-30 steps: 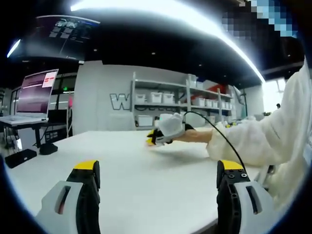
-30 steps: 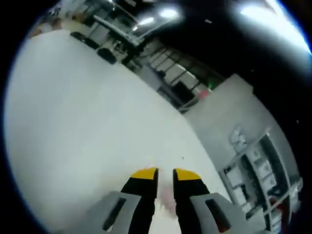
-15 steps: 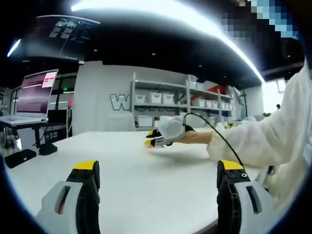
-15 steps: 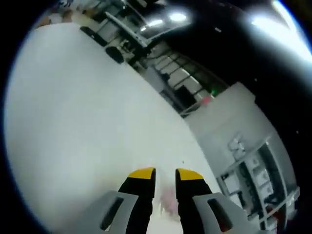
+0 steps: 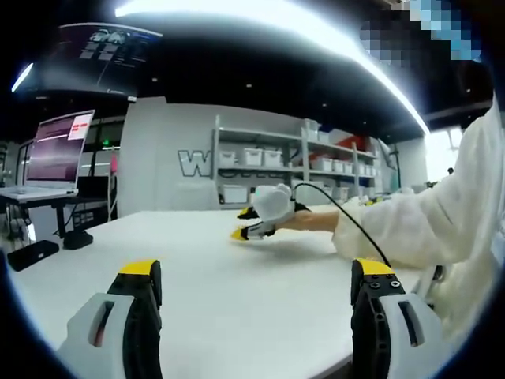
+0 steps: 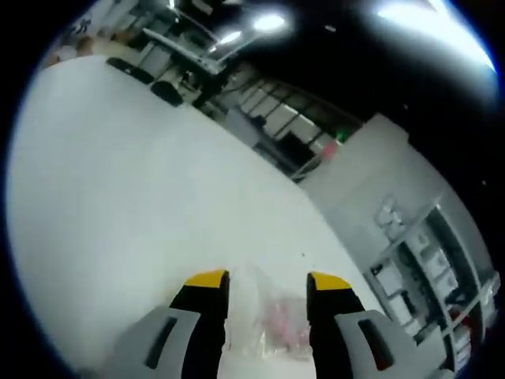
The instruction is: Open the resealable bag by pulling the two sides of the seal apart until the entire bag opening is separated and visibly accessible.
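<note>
A clear resealable bag point(image 6: 272, 320) with pink contents lies flat on the white table point(image 6: 118, 221), between the jaws of my right gripper point(image 6: 267, 281). Those jaws stand apart on either side of the bag, so the gripper is open. In the left gripper view the same right gripper point(image 5: 245, 224) rests low over the table's far side, held by a white-gloved hand point(image 5: 272, 203) with a black cable trailing from it. My left gripper point(image 5: 254, 272) is wide open near the table's front, with nothing between its fingers. The bag's seal is too faint to make out.
A person's white sleeve point(image 5: 426, 225) reaches in from the right. A laptop point(image 5: 59, 150) on a stand sits beyond the table's left edge. Shelves with white bins point(image 5: 272, 162) line the back wall. The white table point(image 5: 237, 268) stretches bare between the two grippers.
My right gripper's jaws have spread from nearly shut to clearly apart, and more of the bag shows between them. The left gripper has stayed still and open.
</note>
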Demonstrator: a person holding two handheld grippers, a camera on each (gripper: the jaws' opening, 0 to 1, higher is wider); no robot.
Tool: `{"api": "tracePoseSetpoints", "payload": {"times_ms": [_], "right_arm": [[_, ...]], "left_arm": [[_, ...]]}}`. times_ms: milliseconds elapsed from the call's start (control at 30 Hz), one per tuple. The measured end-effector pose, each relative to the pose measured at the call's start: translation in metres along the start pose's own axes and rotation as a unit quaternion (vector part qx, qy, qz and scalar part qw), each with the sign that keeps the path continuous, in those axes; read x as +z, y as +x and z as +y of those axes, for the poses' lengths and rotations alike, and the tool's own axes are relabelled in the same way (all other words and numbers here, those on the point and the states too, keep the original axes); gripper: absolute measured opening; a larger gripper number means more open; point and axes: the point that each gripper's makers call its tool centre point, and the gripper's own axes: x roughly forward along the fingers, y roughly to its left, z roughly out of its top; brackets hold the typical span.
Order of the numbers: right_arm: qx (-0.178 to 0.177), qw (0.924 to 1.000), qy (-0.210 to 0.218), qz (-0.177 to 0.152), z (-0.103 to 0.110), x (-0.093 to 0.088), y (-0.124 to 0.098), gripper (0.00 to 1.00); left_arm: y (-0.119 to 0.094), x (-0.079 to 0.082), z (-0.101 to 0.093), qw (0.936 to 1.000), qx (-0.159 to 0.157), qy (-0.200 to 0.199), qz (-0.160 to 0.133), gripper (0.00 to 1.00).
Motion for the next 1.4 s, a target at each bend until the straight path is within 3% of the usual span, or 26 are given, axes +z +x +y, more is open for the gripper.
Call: {"api": "tracePoseSetpoints", "payload": {"times_ms": [200,333,467,600,633,733,800,900,1000,1400], "right_arm": [[0.0,0.9998,0.019,0.001,-0.005,-0.001,0.002,0.36],[-0.005,0.9967,0.081,-0.008,-0.01,0.0,0.0,0.41],[-0.007,0.9859,0.165,-0.025,-0.019,0.0,0.003,0.55],[-0.014,0.9728,0.227,-0.041,-0.025,0.0,0.0,0.57],[-0.016,0.971,0.235,-0.043,-0.026,0.0,0.0,0.62],[-0.033,0.9608,0.268,-0.062,-0.036,0.001,0.0,0.87],[-0.036,0.9542,0.291,-0.06,-0.039,-0.002,-0.001,0.92],[-0.04,0.9494,0.305,-0.065,-0.045,-0.004,-0.002,0.92],[-0.045,0.9496,0.304,-0.061,-0.046,-0.007,-0.003,0.99],[-0.042,0.9461,0.316,-0.059,-0.048,-0.012,-0.003,0.99]], "left_arm": [[0.001,-0.002,-0.001,1.0,-0.002,-0.001,0.003,0.99],[0.0,-0.002,-0.001,1.0,-0.001,-0.001,0.002,0.99],[0.0,-0.001,0.0,1.0,0.001,-0.002,0.001,0.99],[0.0,-0.003,0.0,1.0,0.001,0.0,0.004,0.99],[0.0,-0.003,0.0,1.0,0.001,-0.001,0.004,0.99],[-0.001,-0.003,0.001,1.0,0.003,-0.001,0.003,0.99],[-0.001,-0.003,0.002,1.0,0.004,-0.002,0.003,0.99],[-0.001,-0.003,0.002,1.0,0.004,-0.005,0.003,0.99],[-0.001,-0.004,0.002,1.0,0.004,-0.004,0.004,0.99],[0.001,-0.004,-0.001,1.0,0.001,-0.004,0.008,0.99]]}}
